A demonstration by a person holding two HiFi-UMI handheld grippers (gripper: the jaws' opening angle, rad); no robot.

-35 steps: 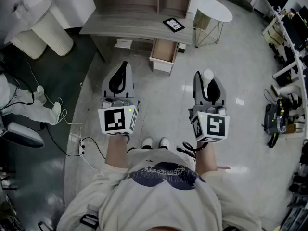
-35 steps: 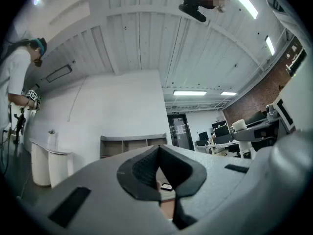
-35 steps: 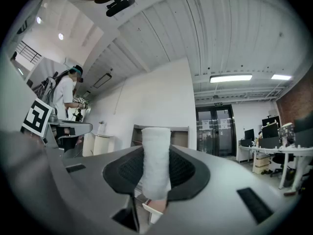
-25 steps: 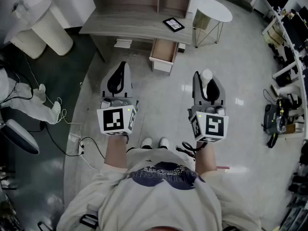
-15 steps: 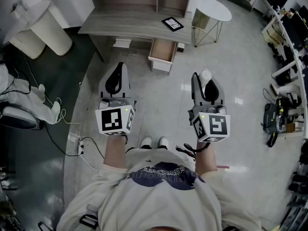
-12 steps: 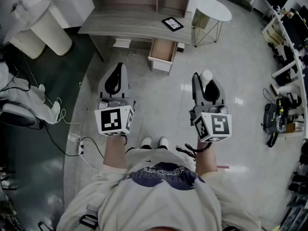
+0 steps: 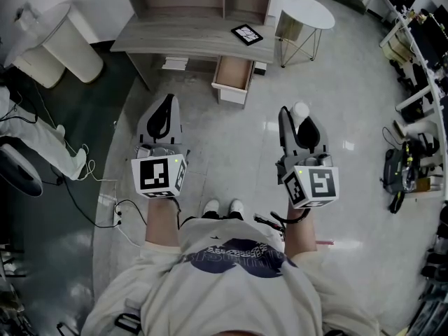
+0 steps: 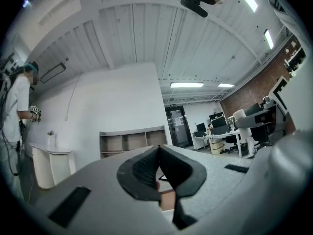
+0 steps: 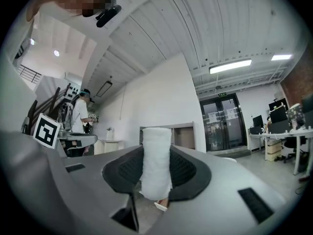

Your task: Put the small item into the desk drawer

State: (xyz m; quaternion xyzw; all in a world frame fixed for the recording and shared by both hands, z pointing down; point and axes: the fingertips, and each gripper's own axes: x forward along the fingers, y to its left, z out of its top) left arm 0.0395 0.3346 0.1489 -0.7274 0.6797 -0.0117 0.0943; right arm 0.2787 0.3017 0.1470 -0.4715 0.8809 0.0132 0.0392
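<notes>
One white roll [image 9: 156,160] sits clamped in the right hand-held gripper [image 7: 299,120], while the left hand-held gripper [image 8: 159,155] has jaws together, empty

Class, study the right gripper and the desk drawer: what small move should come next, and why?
Probably a step forward, carrying the right gripper toward the drawer. Its jaws grip the white roll, while the drawer stands open under the desk, well ahead of the gripper.

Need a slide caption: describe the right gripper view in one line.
The right gripper clamps an upright white rolled cloth, with a shelf unit and glass doors beyond.
</notes>
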